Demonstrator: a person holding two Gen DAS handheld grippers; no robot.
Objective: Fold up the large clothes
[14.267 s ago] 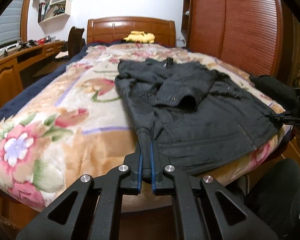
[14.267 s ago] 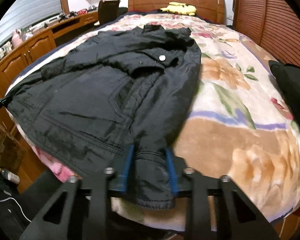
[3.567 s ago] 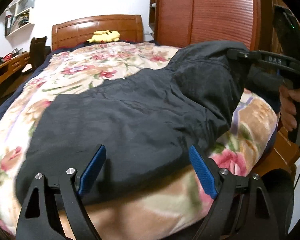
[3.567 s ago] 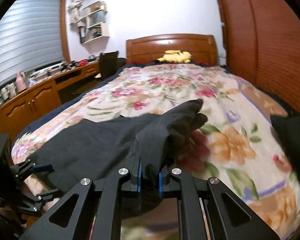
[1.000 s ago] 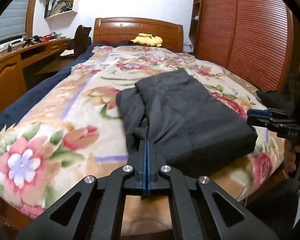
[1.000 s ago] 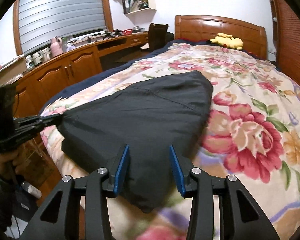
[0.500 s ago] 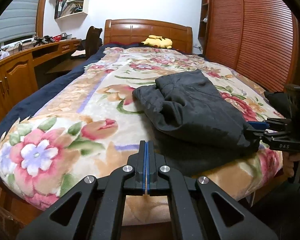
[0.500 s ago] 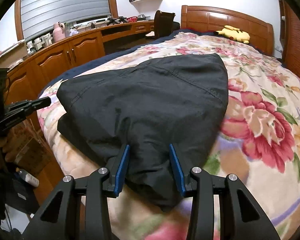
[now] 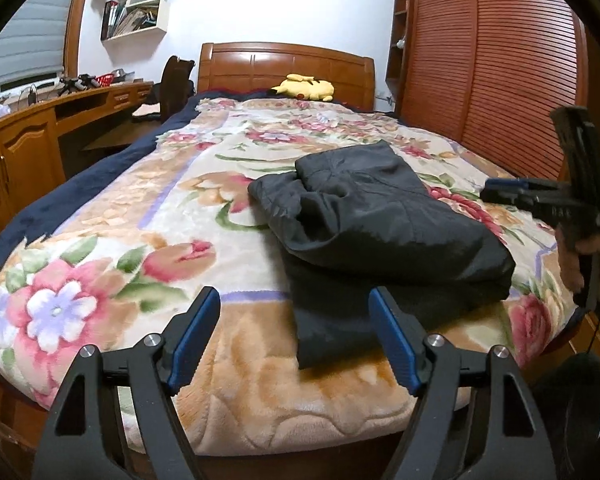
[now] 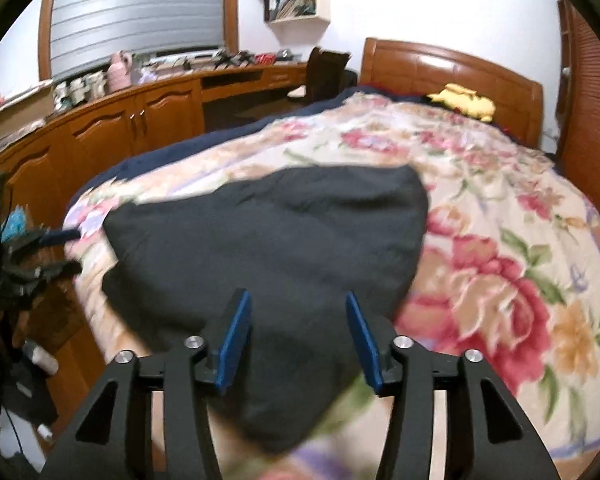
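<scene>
A black jacket (image 9: 372, 232) lies folded into a thick bundle on the flowered blanket (image 9: 140, 240) near the foot of the bed. It also shows in the right wrist view (image 10: 276, 248). My left gripper (image 9: 296, 332) is open and empty, just short of the bundle's near flap. My right gripper (image 10: 298, 332) is open and empty, its blue pads (image 10: 236, 332) above the bundle's near edge. The right gripper also shows at the right of the left wrist view (image 9: 504, 192), beside the bundle. The left gripper shows at the left edge of the right wrist view (image 10: 60, 250).
A wooden headboard (image 9: 284, 68) with a yellow plush toy (image 9: 306, 86) stands at the far end. A wooden desk and cabinets (image 9: 28, 148) run along the left. A slatted wooden wardrobe (image 9: 512, 68) stands on the right. A dark chair (image 9: 176, 88) is by the desk.
My left gripper has opened from shut. It has drawn back from the jacket. The right gripper has pulled back a little; the jacket bundle lies still.
</scene>
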